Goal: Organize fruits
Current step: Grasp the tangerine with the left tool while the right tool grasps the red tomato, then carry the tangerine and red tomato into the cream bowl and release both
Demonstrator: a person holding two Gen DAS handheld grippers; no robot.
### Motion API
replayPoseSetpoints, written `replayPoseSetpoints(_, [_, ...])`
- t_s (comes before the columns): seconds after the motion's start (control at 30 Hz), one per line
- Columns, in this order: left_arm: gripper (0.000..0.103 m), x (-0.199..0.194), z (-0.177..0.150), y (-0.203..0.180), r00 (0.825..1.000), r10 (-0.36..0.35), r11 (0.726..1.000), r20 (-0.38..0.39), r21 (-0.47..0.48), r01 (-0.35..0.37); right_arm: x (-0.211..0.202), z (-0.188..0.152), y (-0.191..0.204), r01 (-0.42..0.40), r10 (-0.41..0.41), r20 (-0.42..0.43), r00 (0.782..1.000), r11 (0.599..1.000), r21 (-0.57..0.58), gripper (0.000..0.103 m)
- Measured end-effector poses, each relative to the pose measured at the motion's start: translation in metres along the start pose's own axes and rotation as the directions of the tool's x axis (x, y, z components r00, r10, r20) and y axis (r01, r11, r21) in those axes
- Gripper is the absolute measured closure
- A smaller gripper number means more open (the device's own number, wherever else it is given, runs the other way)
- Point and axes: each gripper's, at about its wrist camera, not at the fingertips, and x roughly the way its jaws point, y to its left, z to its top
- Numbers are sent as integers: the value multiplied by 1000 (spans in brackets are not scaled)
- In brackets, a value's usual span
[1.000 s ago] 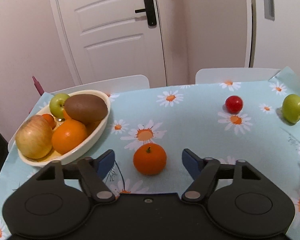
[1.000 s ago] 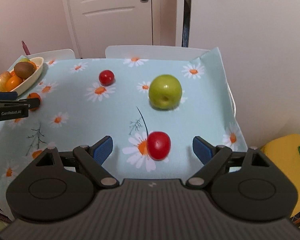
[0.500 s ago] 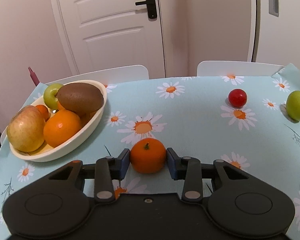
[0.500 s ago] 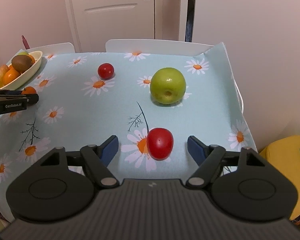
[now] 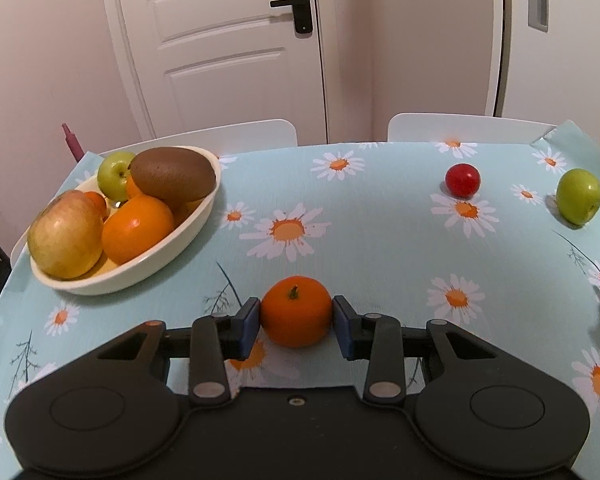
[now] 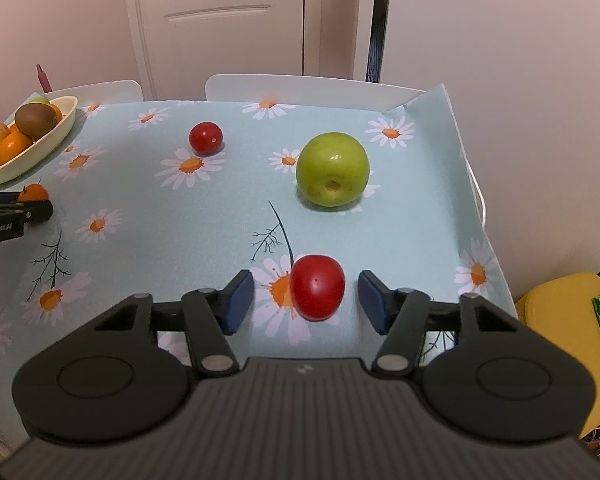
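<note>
Left gripper (image 5: 296, 322) clamped on mandarin (image 5: 296, 310), pads at its widest girth; rind firm, slightly yielding, light. Bowl (image 5: 192, 224) at 10 o'clock. Right gripper (image 6: 306, 300) closing around red tomato (image 6: 317, 286), pads not yet touching; smooth, slippery, bruisable. Tomato underside hidden.

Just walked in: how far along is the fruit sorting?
Done: bowl holds several fruits. In hand: left gripper clamps the tangerine; right gripper jaws closing around a red tomato. Left: green apple, second tomato.
</note>
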Motion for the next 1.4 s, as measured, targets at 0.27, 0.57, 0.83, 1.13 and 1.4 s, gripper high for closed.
replayPoseSetpoints(0.27, [61,-17,-4,2,1000,-4,999,5,-32,4,-3,6,3,1,-1,-4,1000,1000,-6,58])
replayPoseSetpoints(0.57, [61,-53,7,14,999,31,995,27,-99,-29,-28,33,23,-78,80,26,996,996,-48,58])
replayPoseSetpoints(0.83, [61,-90,33,38,997,75,988,22,-135,-72,-53,76,61,-197,204,40,978,973,-123,58])
replayPoseSetpoints(1.13, [61,-112,58,85,989,139,978,49,-166,-129,-54,129,125,-294,309,45,950,933,-208,59])
replayPoseSetpoints(1.4, [61,-92,75,140,989,147,971,20,-195,-141,-34,170,184,-342,359,31,933,910,-234,59])
